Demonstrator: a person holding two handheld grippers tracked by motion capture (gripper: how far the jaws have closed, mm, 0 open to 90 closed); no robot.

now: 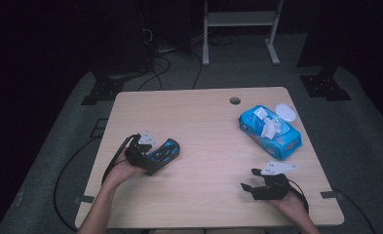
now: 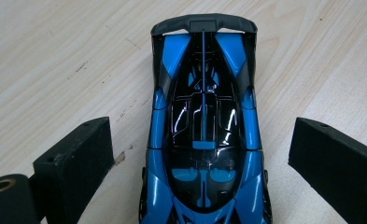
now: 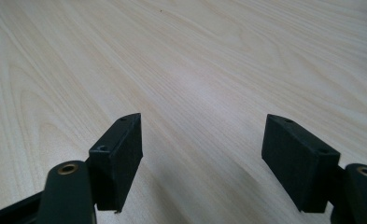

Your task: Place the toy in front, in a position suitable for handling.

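Toy car [image 2: 203, 140]: glossy blue and black, sports model, black rear wing. Upright on wheels, on table [image 1: 203, 146] near left edge, roughly midway between front and back.

Toy car [image 2: 203, 135] sits between left gripper [image 1: 155, 153] jaws, gap each side, jaws not touching it. Bare wood all round car. Wide open lane across table [image 1: 203, 146] middle. Right gripper [image 3: 202, 154] jaws spread, nothing between, plain board ahead. Only obstacle far right: wipes pack [image 1: 269, 131], white lid [image 1: 285, 111] just beside it. Small hole [image 1: 235, 101] near far edge.
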